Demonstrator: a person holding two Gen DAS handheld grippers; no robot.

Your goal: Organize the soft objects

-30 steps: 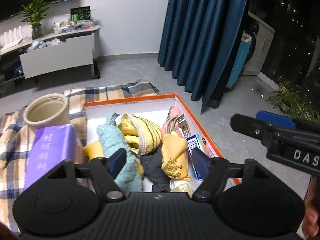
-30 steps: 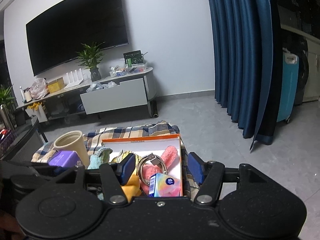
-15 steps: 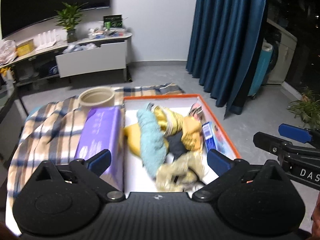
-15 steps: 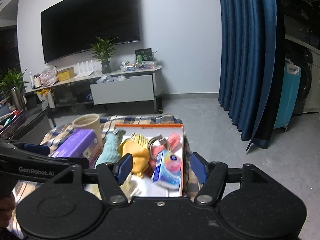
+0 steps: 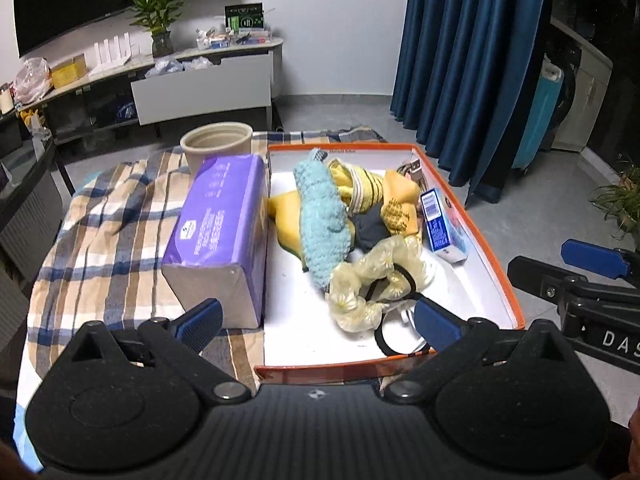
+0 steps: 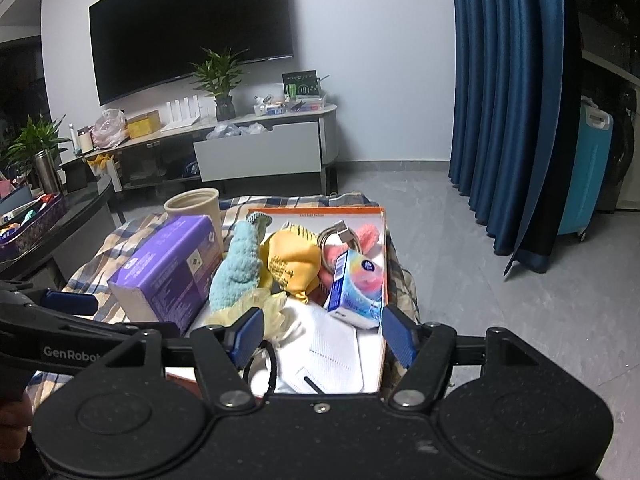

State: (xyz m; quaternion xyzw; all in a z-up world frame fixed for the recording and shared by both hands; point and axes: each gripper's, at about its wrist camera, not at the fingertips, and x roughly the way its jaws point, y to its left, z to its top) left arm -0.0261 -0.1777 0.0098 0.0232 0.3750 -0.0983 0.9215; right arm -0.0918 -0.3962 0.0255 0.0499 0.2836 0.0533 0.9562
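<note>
**Both grippers back off above the box, jaws wide and empty**

The left gripper (image 5: pixel 316 320) now hangs higher and further back than a second ago, when its fingers sat close together down among the cloth; now they stand wide apart with nothing between them. The right gripper (image 6: pixel 320 334) is likewise spread and empty, and sits a little nearer the box than before.

The soft things all lie inside the orange-rimmed box (image 5: pixel 496 280): a teal knitted piece (image 5: pixel 320 220) across the middle, yellow cloths (image 5: pixel 396 196) behind it, a dark cloth (image 5: pixel 370 228) between them, a pale floral scrunchie (image 5: pixel 372 280) toward the near end with a black hair tie (image 5: pixel 386 336) just beside it, and a pink fuzzy piece (image 6: pixel 366 236) at the far corner. A small blue carton (image 5: pixel 440 220) and a coiled cable (image 6: pixel 340 236) share the box. The purple tissue pack (image 5: pixel 220 236) stands on the plaid cloth (image 5: pixel 100 220), touching the box's left wall, with a beige cup (image 5: pixel 216 146) behind it.

My reading: the left gripper has let go or pulled out without a catch, so the pile lies loose and mixed, and sorting seems unfinished
</note>
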